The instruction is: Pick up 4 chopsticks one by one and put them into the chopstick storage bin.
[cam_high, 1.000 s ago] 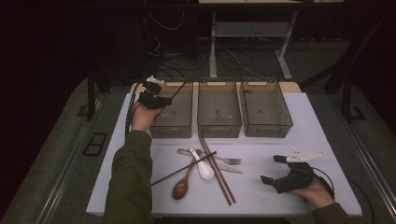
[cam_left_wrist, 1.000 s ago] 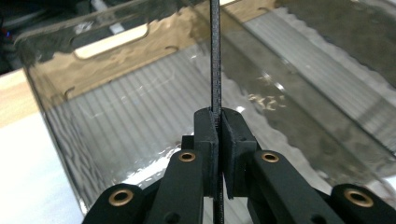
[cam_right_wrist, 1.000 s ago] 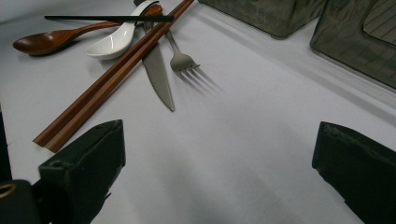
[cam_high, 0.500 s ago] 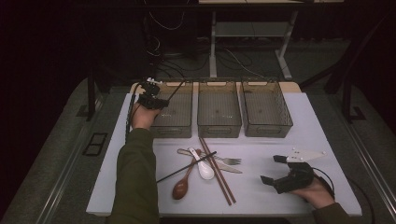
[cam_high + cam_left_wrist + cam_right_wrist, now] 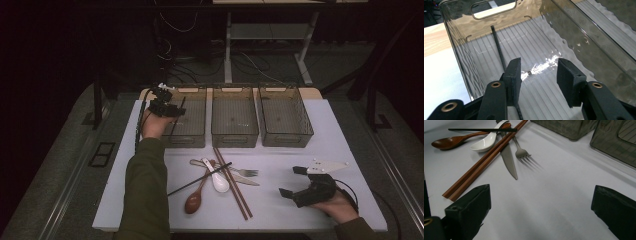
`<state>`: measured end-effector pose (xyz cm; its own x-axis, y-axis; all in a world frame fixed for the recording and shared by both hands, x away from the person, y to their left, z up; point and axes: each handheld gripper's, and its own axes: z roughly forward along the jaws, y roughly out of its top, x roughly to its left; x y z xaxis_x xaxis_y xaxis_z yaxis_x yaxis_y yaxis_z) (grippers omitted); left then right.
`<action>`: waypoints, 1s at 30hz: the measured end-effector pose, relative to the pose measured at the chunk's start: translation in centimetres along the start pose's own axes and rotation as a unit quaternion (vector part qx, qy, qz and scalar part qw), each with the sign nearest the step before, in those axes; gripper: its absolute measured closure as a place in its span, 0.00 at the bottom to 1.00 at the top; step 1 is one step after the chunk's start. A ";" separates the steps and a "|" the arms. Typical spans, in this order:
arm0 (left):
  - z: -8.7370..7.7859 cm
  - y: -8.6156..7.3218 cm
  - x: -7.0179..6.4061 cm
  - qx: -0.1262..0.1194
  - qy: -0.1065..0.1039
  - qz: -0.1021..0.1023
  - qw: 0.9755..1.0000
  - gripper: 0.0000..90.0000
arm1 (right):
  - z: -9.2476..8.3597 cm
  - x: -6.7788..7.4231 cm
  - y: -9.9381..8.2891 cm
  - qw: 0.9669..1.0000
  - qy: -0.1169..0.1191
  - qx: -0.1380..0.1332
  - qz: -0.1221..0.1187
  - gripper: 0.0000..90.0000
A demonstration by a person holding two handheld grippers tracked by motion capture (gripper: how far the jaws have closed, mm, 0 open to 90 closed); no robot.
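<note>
- The left gripper (image 5: 172,111) hangs over the left bin (image 5: 196,135), at about eleven o'clock on the table (image 5: 345,150).
- Its jaws have just been opening and now stand apart; a black chopstick (image 5: 499,47) runs along the left finger (image 5: 514,75) and slants against the bin's far wall, with no pad pressing on it.
- The right gripper (image 5: 292,181) rests near five o'clock, jaws spread wide with nothing between them.
- At six o'clock lies a heap: a second black chopstick (image 5: 200,178) across a wooden spoon (image 5: 193,199) and a white spoon (image 5: 217,179), brown chopsticks (image 5: 232,182), a knife (image 5: 508,157) and a fork (image 5: 520,148).
- Two more bins (image 5: 234,131) stand at twelve and one o'clock.
</note>
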<state>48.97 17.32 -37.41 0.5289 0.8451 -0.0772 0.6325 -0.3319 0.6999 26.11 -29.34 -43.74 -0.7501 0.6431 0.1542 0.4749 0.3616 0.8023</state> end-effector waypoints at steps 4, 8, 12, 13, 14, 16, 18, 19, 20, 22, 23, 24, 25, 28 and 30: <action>-0.2 0.0 0.0 -0.006 -0.006 -0.003 1.000 0.55 | 0.0 0.0 0.0 1.000 0.000 -0.001 -0.001 0.03; -0.5 0.0 -0.1 -0.009 -0.014 0.005 1.000 0.50 | 0.0 0.0 0.0 1.000 0.000 -0.001 -0.001 0.03; -0.9 0.0 -0.2 -0.016 -0.036 0.010 0.999 0.45 | -0.1 0.0 0.0 1.000 0.000 -0.002 -0.001 0.03; -1.0 0.0 -0.3 -0.019 -0.040 0.014 0.999 0.44 | -0.1 0.0 0.0 1.000 0.000 -0.001 -0.001 0.03; -1.2 0.0 -0.4 -0.018 -0.041 0.018 0.999 0.43 | -0.1 0.0 0.0 1.000 0.000 -0.002 -0.001 0.03; -1.4 0.0 -0.5 -0.019 -0.045 0.022 0.999 0.42 | 0.0 0.0 0.0 1.000 0.000 -0.001 -0.001 0.03; -1.7 -0.1 -0.7 -0.021 -0.052 0.027 0.998 0.42 | 0.0 0.0 0.0 1.000 0.000 -0.001 -0.001 0.03; -1.9 -0.1 -0.7 -0.021 -0.056 0.030 0.998 0.40 | -0.1 0.0 0.0 1.000 0.000 -0.002 -0.001 0.03; -2.1 -0.1 -0.8 -0.022 -0.058 0.038 0.997 0.40 | -0.1 0.0 0.0 1.000 -0.001 -0.002 -0.001 0.03; -2.4 -0.1 -1.2 -0.024 -0.059 0.051 0.997 0.38 | 0.0 0.0 0.0 1.000 0.000 -0.001 -0.001 0.03; -2.6 -0.1 -1.4 -0.023 -0.059 0.057 0.996 0.37 | 0.0 0.0 0.0 1.000 0.000 -0.001 -0.001 0.03; -2.8 -0.2 -1.5 -0.026 -0.060 0.061 0.996 0.37 | 0.0 0.0 0.0 1.000 0.000 -0.001 -0.001 0.03; -3.0 -0.2 -1.7 -0.026 -0.060 0.066 0.996 0.37 | 0.0 0.0 0.0 1.000 -0.001 -0.001 -0.001 0.03; -3.4 -0.6 -2.0 -0.026 -0.062 0.071 0.995 0.34 | 0.0 0.0 0.0 1.000 -0.001 -0.001 0.000 0.03; -3.6 -0.9 -2.2 -0.029 -0.067 0.073 0.995 0.32 | 0.0 0.0 0.0 1.000 -0.001 -0.002 0.000 0.03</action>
<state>45.20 17.28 -35.27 0.6855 0.7253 -0.0635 0.5127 -0.4189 0.7495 26.09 -29.37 -43.73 -0.7490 0.6447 0.1525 0.4732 0.3596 0.8042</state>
